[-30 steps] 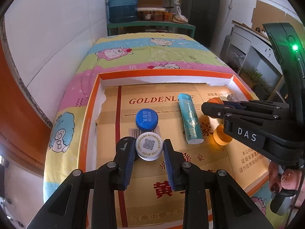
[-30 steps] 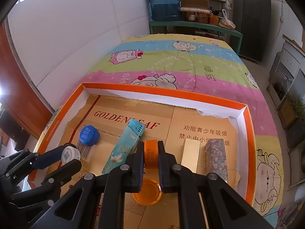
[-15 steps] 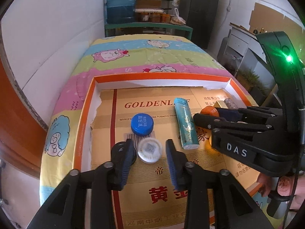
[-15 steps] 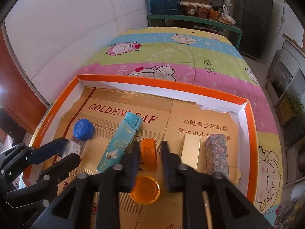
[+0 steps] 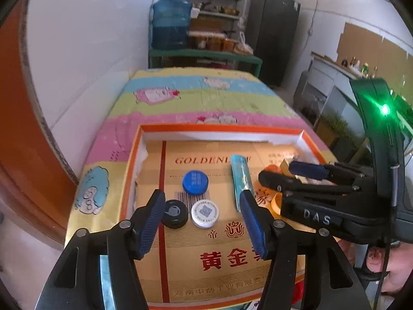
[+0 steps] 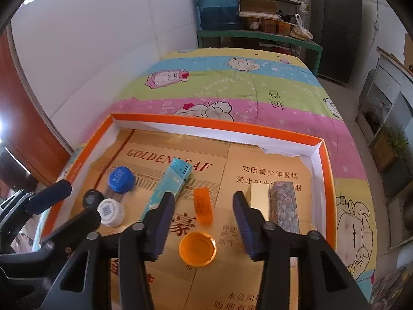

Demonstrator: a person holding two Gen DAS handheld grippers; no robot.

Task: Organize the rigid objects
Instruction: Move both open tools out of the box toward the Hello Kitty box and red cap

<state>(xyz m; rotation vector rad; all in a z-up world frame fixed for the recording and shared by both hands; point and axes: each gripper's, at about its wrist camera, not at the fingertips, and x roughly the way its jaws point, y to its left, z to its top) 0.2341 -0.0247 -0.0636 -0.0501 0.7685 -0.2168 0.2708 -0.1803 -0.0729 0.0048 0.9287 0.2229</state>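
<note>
An orange-rimmed cardboard tray (image 5: pixel 219 129) (image 6: pixel 214 125) lies on the bed. In it lie a blue cap (image 5: pixel 195 182) (image 6: pixel 121 179), a white cap (image 5: pixel 205 213) (image 6: pixel 111 211), a black cap (image 5: pixel 174 213), a long teal box (image 5: pixel 241 179) (image 6: pixel 167 191), an orange block (image 6: pixel 203 204), an orange lid (image 6: pixel 197 248), a gold box (image 6: pixel 259 199) and a floral box (image 6: pixel 284 206). My left gripper (image 5: pixel 202 222) is open and empty, raised over the white and black caps. My right gripper (image 6: pixel 201 222) is open and empty, raised over the orange block and lid.
The tray sits on a striped cartoon quilt (image 6: pixel 232 87). A white wall (image 5: pixel 90 51) runs along the left. A green shelf with a blue water jug (image 6: pixel 216 2) stands at the far end. Cabinets (image 5: pixel 322 85) stand to the right.
Both grippers opened wide and pulled back and up. The left let go of the white cap; the right let go of the orange block. A black cap now shows beside the white one.
</note>
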